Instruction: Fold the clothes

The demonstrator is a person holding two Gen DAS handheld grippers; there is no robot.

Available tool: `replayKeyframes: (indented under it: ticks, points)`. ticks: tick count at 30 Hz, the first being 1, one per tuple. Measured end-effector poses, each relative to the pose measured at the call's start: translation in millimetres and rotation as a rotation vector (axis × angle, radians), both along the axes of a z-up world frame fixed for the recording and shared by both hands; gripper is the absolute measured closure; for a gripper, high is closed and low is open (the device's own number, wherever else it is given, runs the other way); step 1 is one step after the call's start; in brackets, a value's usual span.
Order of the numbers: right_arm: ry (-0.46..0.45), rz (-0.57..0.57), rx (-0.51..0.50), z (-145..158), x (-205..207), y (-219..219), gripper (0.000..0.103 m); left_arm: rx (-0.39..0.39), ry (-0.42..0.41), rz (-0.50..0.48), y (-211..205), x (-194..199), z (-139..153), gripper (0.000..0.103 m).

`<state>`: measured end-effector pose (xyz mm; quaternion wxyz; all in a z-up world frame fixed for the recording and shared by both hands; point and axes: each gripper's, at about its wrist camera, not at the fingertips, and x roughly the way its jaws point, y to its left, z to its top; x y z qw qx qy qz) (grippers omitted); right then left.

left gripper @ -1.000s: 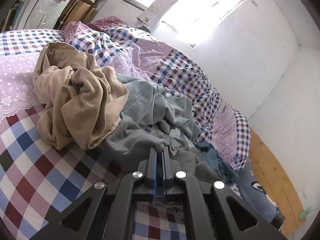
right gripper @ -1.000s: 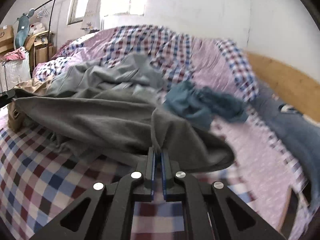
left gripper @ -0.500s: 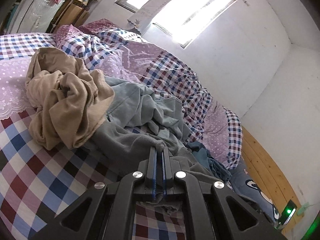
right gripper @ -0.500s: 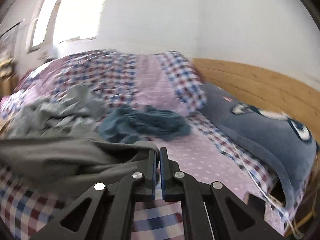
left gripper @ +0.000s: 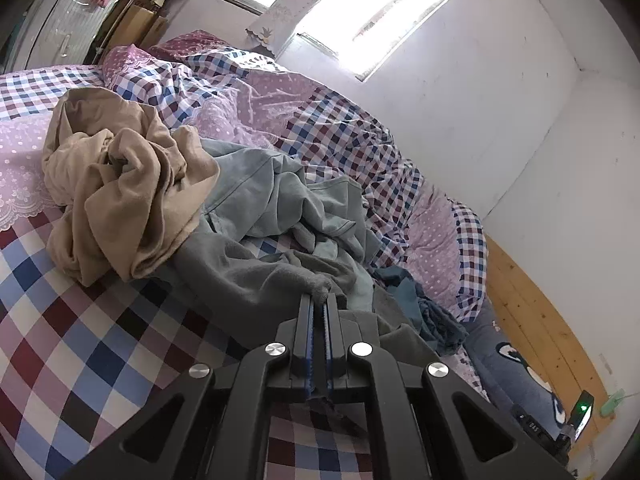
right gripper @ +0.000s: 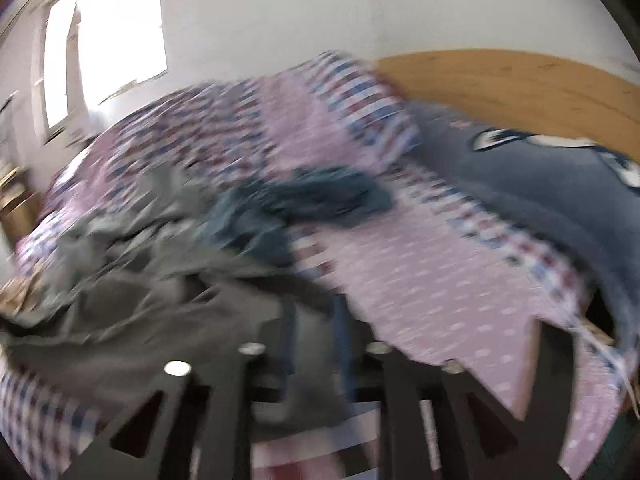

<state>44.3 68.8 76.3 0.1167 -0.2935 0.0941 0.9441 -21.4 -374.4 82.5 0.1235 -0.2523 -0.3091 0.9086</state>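
The left gripper (left gripper: 319, 299) is clamped on a bunched edge of a dark grey fleece garment (left gripper: 248, 276), its two black fingers pressed together with a nub of the cloth poking out above the blue pads. The garment is soft and matte, heavily creased, and spreads from the jaws leftward and away across the checked bedsheet (left gripper: 60, 344). Behind it and partly on top lies a paler grey-green garment (left gripper: 276, 196) with visible seams, also rumpled. A tan garment (left gripper: 120, 192) is heaped in loose folds to the left, its lower edge lying over the grey fleece. A teal garment (left gripper: 420, 304) sits crumpled to the right, near a blue pillow (left gripper: 516, 364) with a cartoon face at the wooden headboard (left gripper: 540, 312). A checked and lilac quilt (left gripper: 328, 128) is piled along the wall under the window (left gripper: 360, 8).

The right wrist view is badly motion-blurred. The right gripper (right gripper: 314, 312) has its fingers standing apart with a clear gap, and the dark grey cloth (right gripper: 132, 320) lies just left of them; whether it touches a finger cannot be told.
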Motion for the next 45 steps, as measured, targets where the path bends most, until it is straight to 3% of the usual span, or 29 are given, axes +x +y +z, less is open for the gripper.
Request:
replayKeyframes:
  ticks: [1, 5, 13, 18, 21, 29, 37, 45]
  points:
    - [-0.008, 0.040, -0.010, -3, -2, -7, 0.059, -0.003, 0.000, 0.001, 0, 0, 0, 0.100]
    - [-0.041, 0.173, 0.025, -14, -11, -42, 0.059, -0.012, -0.006, 0.005, 0, 0, -3, 0.100]
    - [-0.109, 0.295, 0.070, -35, -27, -88, 0.056, 0.015, -0.091, 0.009, -4, -5, -22, 0.100]
    - [-0.102, 0.294, 0.069, -37, -37, -97, 0.055, 0.039, -0.246, 0.017, -11, -13, -53, 0.100]
    - [-0.074, 0.302, 0.069, -35, -41, -105, 0.055, 0.087, -0.390, 0.005, -12, -16, -85, 0.100]
    - [-0.019, 0.370, 0.109, -34, -45, -147, 0.054, 0.067, -0.396, -0.047, -6, -7, -88, 0.100]
    - [0.020, 0.535, 0.314, -43, -40, -204, 0.054, 0.092, -0.386, -0.065, -20, -6, -84, 0.100]
    - [0.038, 0.726, 0.585, -66, -22, -270, 0.054, 0.129, -0.331, -0.082, -39, -7, -74, 0.100]
